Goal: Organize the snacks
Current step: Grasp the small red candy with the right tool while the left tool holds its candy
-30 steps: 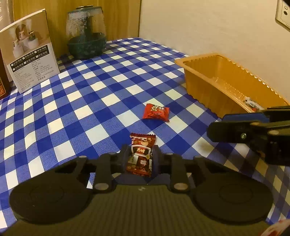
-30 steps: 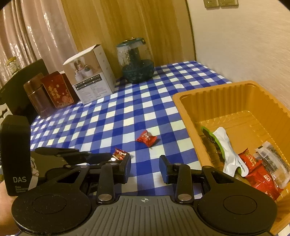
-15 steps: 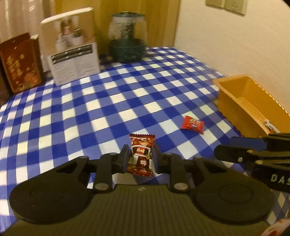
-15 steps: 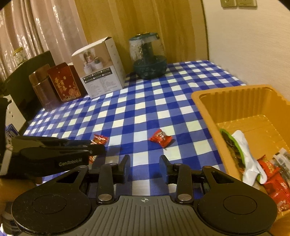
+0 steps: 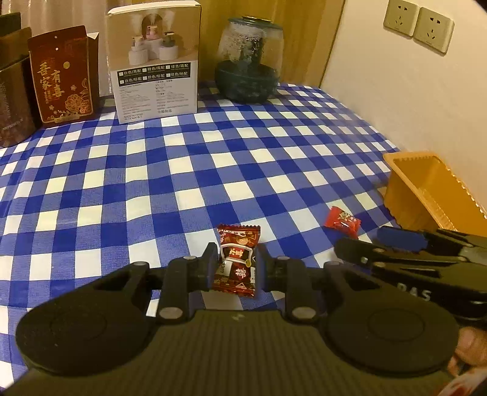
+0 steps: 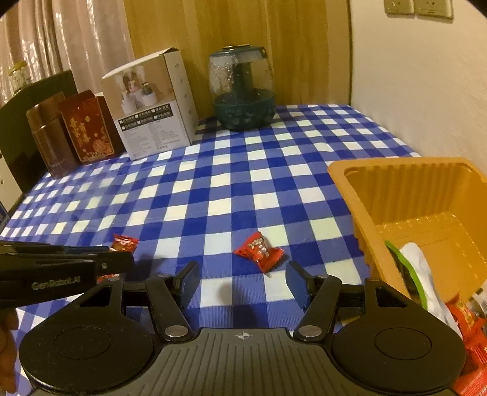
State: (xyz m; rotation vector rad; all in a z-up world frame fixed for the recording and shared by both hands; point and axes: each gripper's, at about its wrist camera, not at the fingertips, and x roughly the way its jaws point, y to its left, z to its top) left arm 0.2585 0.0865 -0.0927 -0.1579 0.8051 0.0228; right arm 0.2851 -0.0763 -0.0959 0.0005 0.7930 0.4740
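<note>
My left gripper [image 5: 236, 263] is shut on a dark red candy packet [image 5: 238, 259] and holds it above the blue checked tablecloth; it shows at the left of the right wrist view [image 6: 118, 259], with the packet [image 6: 124, 242] at its tip. A bright red candy [image 6: 258, 250] lies on the cloth just ahead of my right gripper [image 6: 243, 284], which is open and empty. The same candy [image 5: 342, 220] lies near the orange tray [image 5: 426, 192]. The tray [image 6: 395, 173] holds several snack packets [image 6: 426, 274].
At the back stand a white product box [image 5: 155, 61], a dark red gift box [image 5: 62, 74], a brown tin [image 6: 50, 134] and a glass-domed green jar [image 5: 248, 61]. A wall with sockets [image 5: 417, 26] runs along the right.
My left gripper has lifted and swung left with the dark red packet. My right gripper has opened wider and moved closer to the bright red candy.
</note>
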